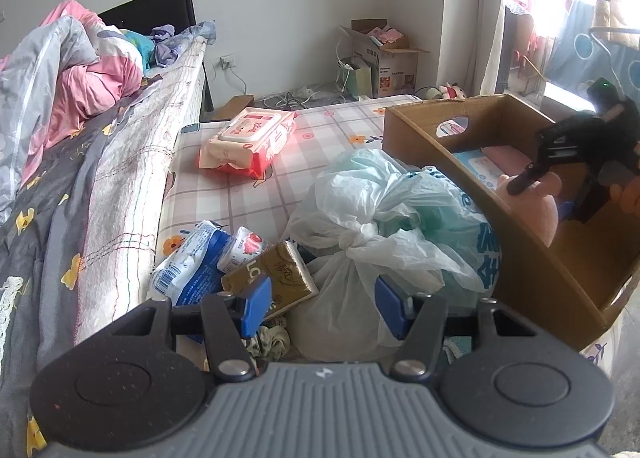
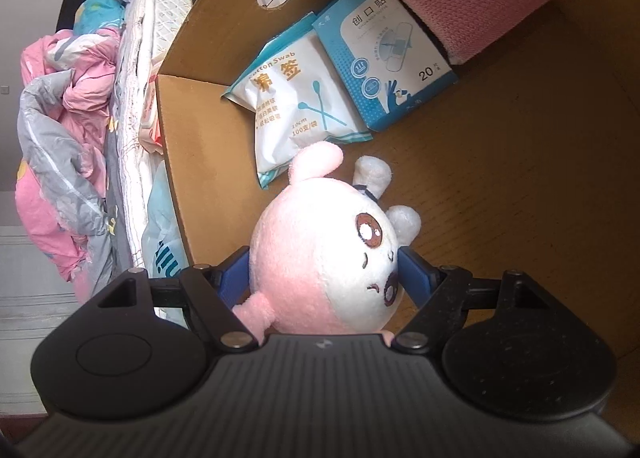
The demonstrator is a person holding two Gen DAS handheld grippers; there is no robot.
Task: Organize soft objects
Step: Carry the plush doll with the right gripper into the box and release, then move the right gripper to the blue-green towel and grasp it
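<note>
Now the right gripper [image 2: 326,278] straddles the pink-and-white round plush toy [image 2: 320,258] inside the brown cardboard box [image 2: 520,178], grip unclear. Left gripper [image 1: 320,306] w/ jaws apart, empty. Plush could roll onto the white cotton-swab pack [image 2: 296,106] if dropped crooked

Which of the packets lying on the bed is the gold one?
The gold tissue pack, just ahead of the left gripper. Beside it lie a blue-and-white packet and a small white one with red print.

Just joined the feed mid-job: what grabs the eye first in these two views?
The round pink-and-white plush toy sits between the right gripper fingers, inside the brown cardboard box, near a white cotton swab pack. In the left view, a knotted translucent plastic bag lies on the checked floral sheet, ahead of the left gripper.
</note>
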